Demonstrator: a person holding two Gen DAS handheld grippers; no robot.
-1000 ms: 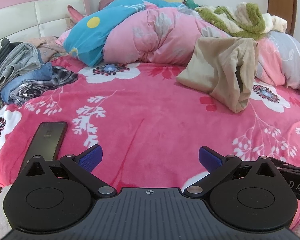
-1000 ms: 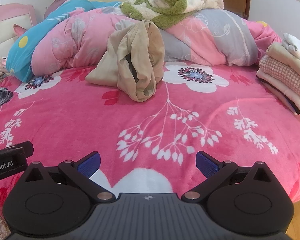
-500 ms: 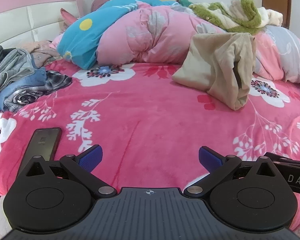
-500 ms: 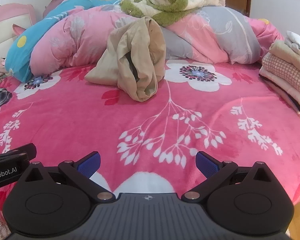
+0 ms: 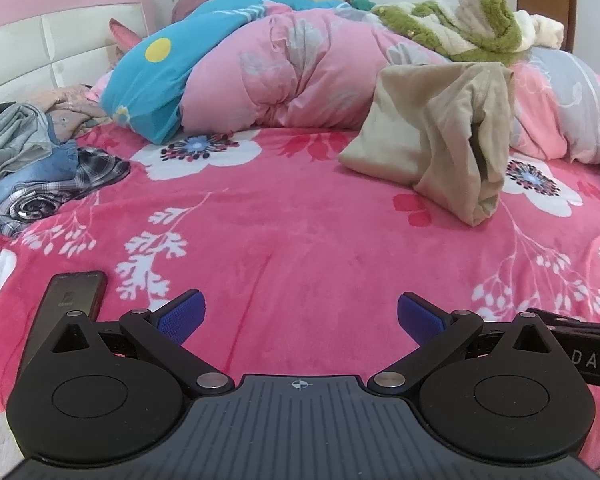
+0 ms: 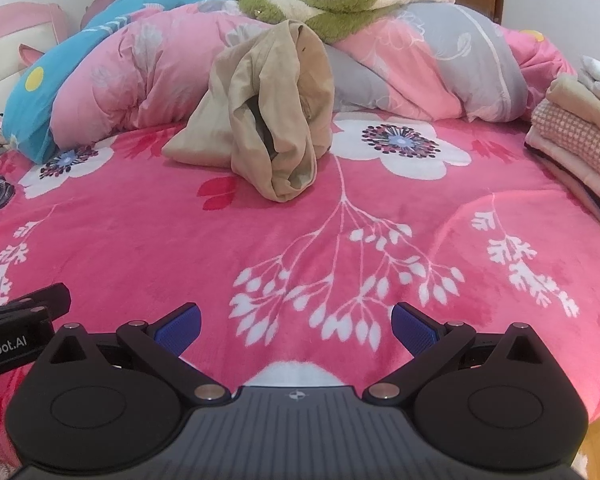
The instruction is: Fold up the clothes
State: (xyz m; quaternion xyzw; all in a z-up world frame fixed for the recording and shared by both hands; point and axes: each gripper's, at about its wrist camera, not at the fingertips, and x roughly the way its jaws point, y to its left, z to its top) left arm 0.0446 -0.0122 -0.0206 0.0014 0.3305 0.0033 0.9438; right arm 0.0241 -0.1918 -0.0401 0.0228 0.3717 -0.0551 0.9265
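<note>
Jaws wide beside "Robot.AI" gripper (image 6: 24, 344)

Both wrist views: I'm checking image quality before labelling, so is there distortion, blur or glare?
Left wrist view: strong fisheye bowing, dark corners; the crumpled beige garment is sharp; no glare on the pink floral fleece blanket. Right wrist view: same bowing, even soft light, and the folded cream and checked stack is stretched at the edge.

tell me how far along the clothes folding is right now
Done: a stack of folded clothes sits at the bed's right edge. In hand: nothing; the left gripper and right gripper are both open and empty above the pink blanket. Left: the crumpled beige garment mid-bed, and an unfolded pile of clothes on the left.
</note>
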